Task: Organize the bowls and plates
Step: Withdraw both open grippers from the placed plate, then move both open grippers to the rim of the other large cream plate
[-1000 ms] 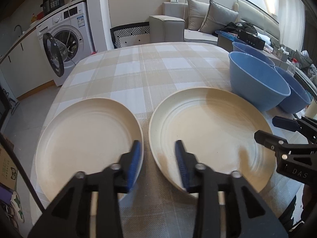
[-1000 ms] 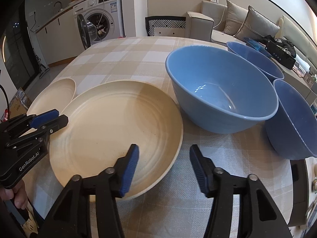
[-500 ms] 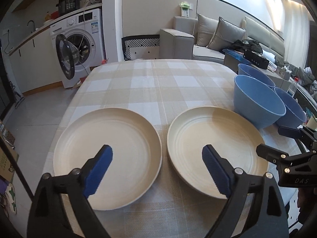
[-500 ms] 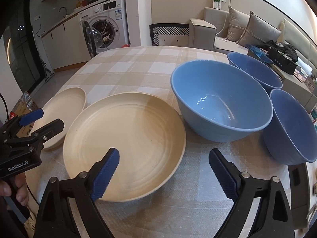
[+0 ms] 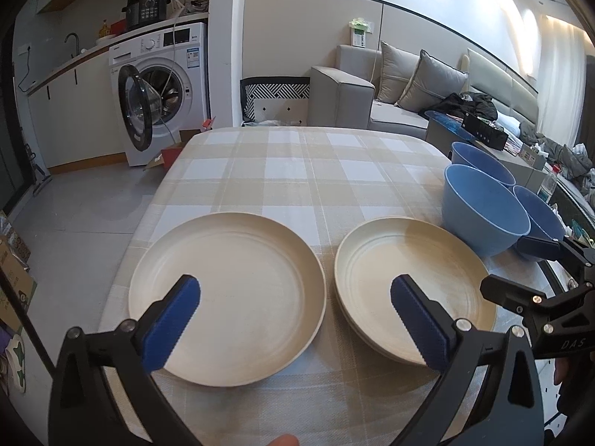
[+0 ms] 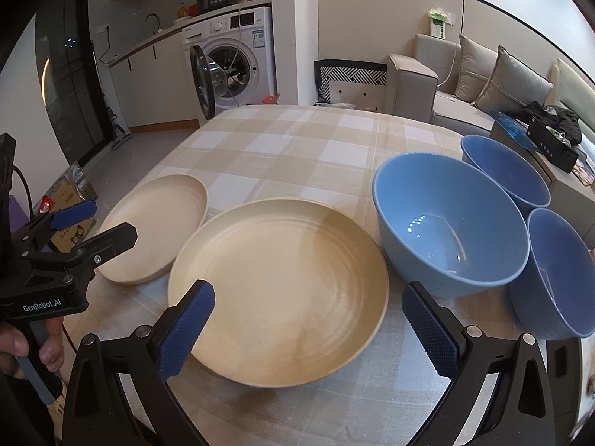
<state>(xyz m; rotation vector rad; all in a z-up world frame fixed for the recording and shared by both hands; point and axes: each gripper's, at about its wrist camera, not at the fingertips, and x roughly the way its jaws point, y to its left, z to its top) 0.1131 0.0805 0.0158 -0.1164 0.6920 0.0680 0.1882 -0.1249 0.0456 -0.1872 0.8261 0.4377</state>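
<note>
Beige-and-white checked cloth covers the whole desk (image 5: 297, 171), and everything sits toward the near edge. Two round cream plates lie flat side by side: the left cream plate (image 5: 227, 293) and the right cream plate (image 6: 279, 297), rims close but with a thin strip of cloth between them. The right one looks like it might be stacked on another plate, since a second rim line shows along its near edge, but I can't say for sure.

To the right of the plates there's a cluster of three blue bowls, all upright. The big light blue bowl (image 6: 450, 223) sits just beside the right plate, a darker blue bowl (image 6: 505, 174) is behind it on the far side, and another darker blue bowl (image 6: 561, 278) is at the near right, right up against the big one.

The left gripper (image 5: 293, 319) hangs above the gap between the two plates, jaws opening wide, nothing between them. The right gripper (image 6: 306, 330) is over the near rim of the right plate, jaws also opening, not gripping anything.

A white washing machine (image 5: 163, 89) with its door open stands in the far left, and a grey sofa (image 6: 457, 85) in the far right.
</note>
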